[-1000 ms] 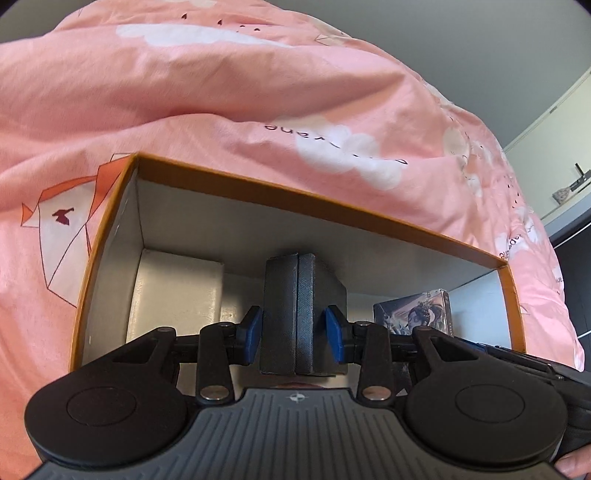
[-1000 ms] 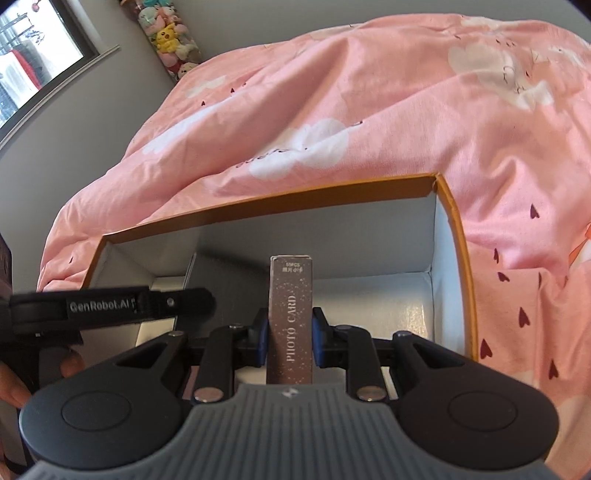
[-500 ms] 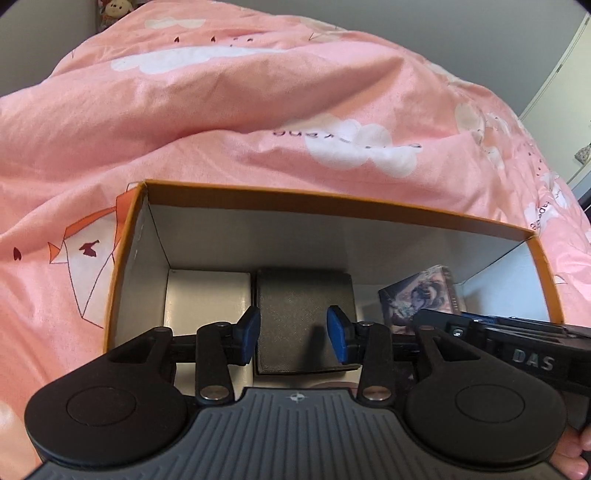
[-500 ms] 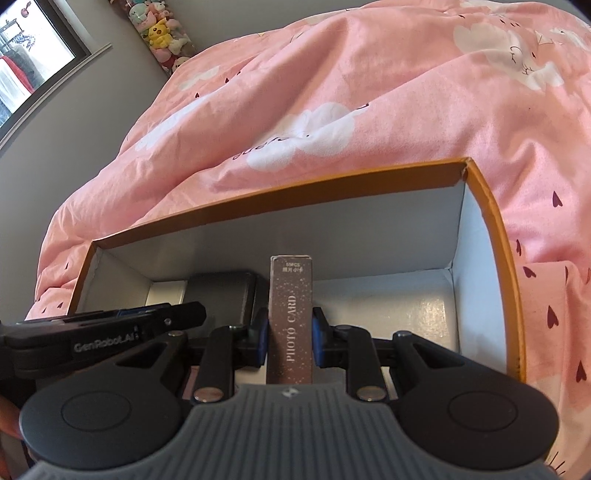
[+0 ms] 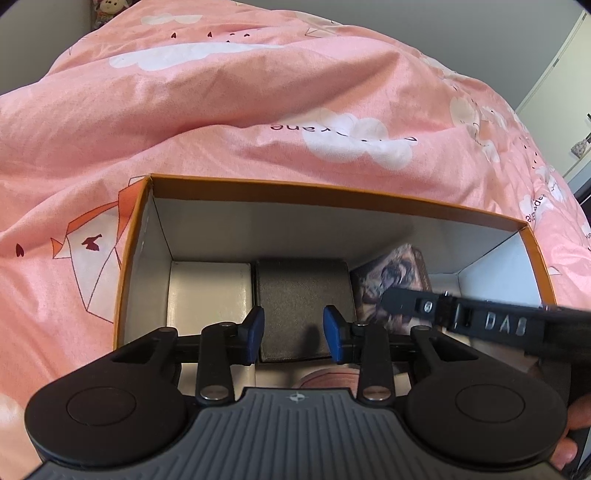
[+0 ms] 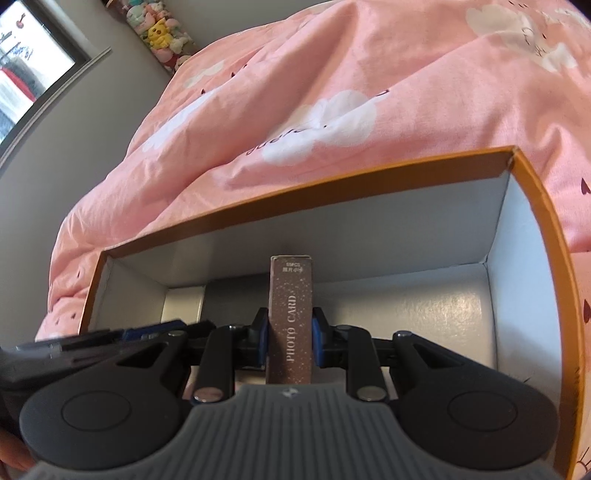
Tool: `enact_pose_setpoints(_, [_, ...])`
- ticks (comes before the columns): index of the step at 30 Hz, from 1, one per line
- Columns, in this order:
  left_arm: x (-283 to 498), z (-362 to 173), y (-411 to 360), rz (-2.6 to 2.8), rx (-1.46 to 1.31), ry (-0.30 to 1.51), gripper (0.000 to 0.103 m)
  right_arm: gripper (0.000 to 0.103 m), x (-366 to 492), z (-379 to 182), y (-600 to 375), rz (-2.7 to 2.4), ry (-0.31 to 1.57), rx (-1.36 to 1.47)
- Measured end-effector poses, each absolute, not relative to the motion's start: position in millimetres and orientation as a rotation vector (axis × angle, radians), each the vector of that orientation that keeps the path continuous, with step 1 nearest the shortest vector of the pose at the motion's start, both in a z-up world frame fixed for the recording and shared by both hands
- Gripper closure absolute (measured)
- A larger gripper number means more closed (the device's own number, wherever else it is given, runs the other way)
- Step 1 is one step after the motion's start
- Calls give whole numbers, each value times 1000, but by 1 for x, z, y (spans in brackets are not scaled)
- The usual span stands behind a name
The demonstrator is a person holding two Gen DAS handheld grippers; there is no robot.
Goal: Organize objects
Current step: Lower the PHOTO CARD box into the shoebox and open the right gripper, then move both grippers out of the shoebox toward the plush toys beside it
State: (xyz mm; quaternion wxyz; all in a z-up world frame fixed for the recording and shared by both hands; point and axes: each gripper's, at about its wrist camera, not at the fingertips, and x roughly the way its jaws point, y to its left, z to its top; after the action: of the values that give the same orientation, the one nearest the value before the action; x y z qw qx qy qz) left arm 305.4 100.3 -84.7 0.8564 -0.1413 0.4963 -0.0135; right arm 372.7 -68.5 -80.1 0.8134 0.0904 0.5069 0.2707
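Observation:
An orange-rimmed cardboard box (image 5: 317,190) with a white inside sits on the pink duvet. A black box (image 5: 303,291) lies flat on its floor, next to a white box (image 5: 207,291). My left gripper (image 5: 293,338) is open and empty just above the black box. My right gripper (image 6: 290,341) is shut on a brown "PHOTO CARD" box (image 6: 291,314), held upright inside the orange-rimmed box (image 6: 532,184). In the left wrist view the right gripper (image 5: 480,321) crosses in from the right, in front of the card box's picture face (image 5: 391,280).
The pink duvet (image 5: 258,103) with white clouds rises behind and around the box. Plush toys (image 6: 162,33) sit by the window at the far left. The left gripper's fingers (image 6: 147,332) show at the left in the right wrist view.
My left gripper let go of the black box, which now lies flat on the box floor, and pulled back. My right gripper moved the photo card box lower into the orange-rimmed box.

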Motion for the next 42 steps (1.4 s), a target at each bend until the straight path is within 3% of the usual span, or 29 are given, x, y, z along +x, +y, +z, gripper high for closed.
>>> enact_pose_setpoints(11, [306,-91,95,-35,-258,1075,68,77,390,-101,-74,554,1167,273])
enact_pose_setpoints(14, [305,-91,95,-33,-258,1078,68,64,391,-99,-69,512,1169,190])
enact_pose_setpoints(19, [304,-91,95,-35,-253,1082,68,58,392,-96,-65,488,1168,93])
enact_pose_setpoints(23, [304,-90,95,-36,-250,1082,68,42,389,-93,-61,532,1163,-20])
enact_pose_setpoints(36, [302,-88,94,-29,-234,1084,68,43,354,-101,-32,770,1159,-608])
enact_pose_setpoints(38, [301,-88,94,-30,-232,1084,68,57,352,-106,-29,779,1140,-679])
enact_pose_setpoints(42, [301,-89,93,-32,-225,1086,68,63,348,-108,-26,827,1097,-734])
